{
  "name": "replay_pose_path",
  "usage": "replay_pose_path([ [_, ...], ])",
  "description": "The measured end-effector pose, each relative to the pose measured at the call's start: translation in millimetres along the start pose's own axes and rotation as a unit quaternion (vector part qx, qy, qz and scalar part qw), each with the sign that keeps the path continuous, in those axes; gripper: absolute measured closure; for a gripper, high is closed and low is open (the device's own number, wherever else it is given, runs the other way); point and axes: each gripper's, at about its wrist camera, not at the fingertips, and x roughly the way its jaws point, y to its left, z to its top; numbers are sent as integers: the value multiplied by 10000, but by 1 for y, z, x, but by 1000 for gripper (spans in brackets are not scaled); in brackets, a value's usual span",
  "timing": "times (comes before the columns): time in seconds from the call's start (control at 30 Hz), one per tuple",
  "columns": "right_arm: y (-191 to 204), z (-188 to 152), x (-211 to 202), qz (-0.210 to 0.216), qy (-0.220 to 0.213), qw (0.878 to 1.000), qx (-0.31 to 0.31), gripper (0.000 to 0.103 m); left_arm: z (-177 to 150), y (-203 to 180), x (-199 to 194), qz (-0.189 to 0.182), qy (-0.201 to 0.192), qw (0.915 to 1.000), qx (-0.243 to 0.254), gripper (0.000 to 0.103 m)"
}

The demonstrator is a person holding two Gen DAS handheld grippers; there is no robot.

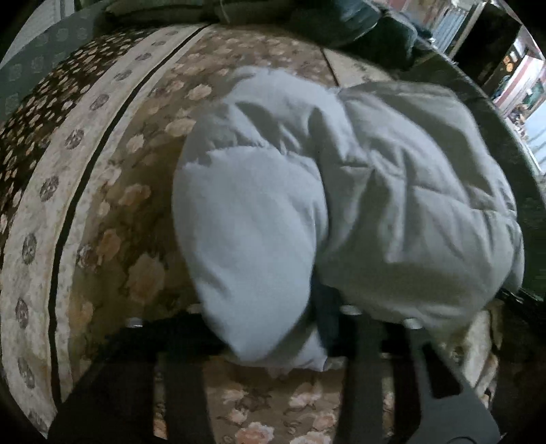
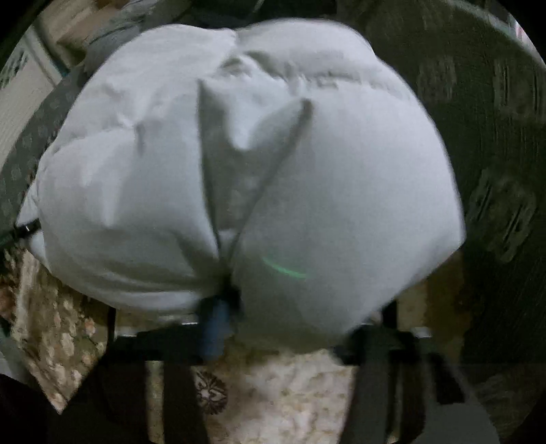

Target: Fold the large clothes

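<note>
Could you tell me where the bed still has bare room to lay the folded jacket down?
In the left wrist view, the floral bedspread lies bare left of the jacket, out to the cream striped border. A smaller bare patch sits near the left gripper. It is crowded behind, where dark bedding is piled, and right, where the jacket nears the bed's edge.

A pale grey padded jacket (image 2: 259, 164) fills most of the right wrist view, puffed up in two rounded lobes with a dark-edged crease running down between them. At the bottom of that crease the fabric bunches into the right tongs (image 2: 221, 317), whose blue-tipped fingers (image 2: 215, 328) are pinched on it. The picture is blurred. Below the jacket lies a cream bedspread (image 2: 273, 392) with a dark round flower print, and a dark green patterned cloth (image 2: 494, 153) covers the right side.
</note>
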Motion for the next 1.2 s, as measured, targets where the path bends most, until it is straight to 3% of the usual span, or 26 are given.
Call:
replay_pose_path([
  [0.1, 11, -2, -12, -87, -61, 9997, -219, 81, 4, -2, -22, 153, -247, 9994, 199, 80],
  [0.23, 30, -7, -25, 112, -18, 9990, -421, 84, 1, 12, -57, 207, -513, 9984, 70, 83],
  [0.4, 38, -19, -37, 518, 86, 9974, -485, 82, -36, 35, -77, 425, -160, 9981, 426, 83],
  [0.47, 44, -22, -35, 477, 140, 9972, -550, 78, -50, 44, -88, 306, -26, 9979, 563, 83],
  [0.53, 42, -27, -37, 465, 229, 9977, -429, 63, -61, 46, -104, 234, -171, 9962, 820, 80],
  [0.57, 40, -28, -39, 436, 290, 9979, -388, 55, -70, 45, -116, 200, -265, 9942, 1021, 74],
  [0.6, 41, -34, -45, 361, 382, 9976, -454, 41, -73, 43, -121, 194, -297, 9928, 1145, 66],
  [0.63, 45, -36, -53, 231, 356, 9975, -568, 35, -82, 39, -130, 381, -385, 9889, 1380, 60],
  [0.67, 49, -41, -65, 32, 275, 9969, -730, 33, -92, 33, -144, 791, -631, 9804, 1692, 41],
  [0.7, 54, -44, -77, -85, 144, 9962, -859, 25, -98, 31, -156, 1061, -900, 9724, 1873, 12],
  [0.73, 59, -52, -98, -237, -138, 9940, -1056, 15, -107, 28, -175, 1320, -1292, 9613, 2046, 3],
  [0.83, 83, -74, -154, -692, -856, 9852, -1315, 5, -127, 23, -218, 1437, -1792, 9488, 2168, 3],
  [1.03, 124, -89, -230, -663, -2255, 9681, -864, 2, -142, 28, -282, 1533, -2750, 9357, 1593, 3],
  [1.1, 133, -103, -245, -760, -2645, 9581, -791, 2, -133, 29, -281, 1396, -2788, 9410, 1317, 3],
  [1.2, 141, -105, -253, -1019, -2859, 9489, -860, 2, -120, 36, -266, 1388, -2443, 9543, 1021, 3],
])
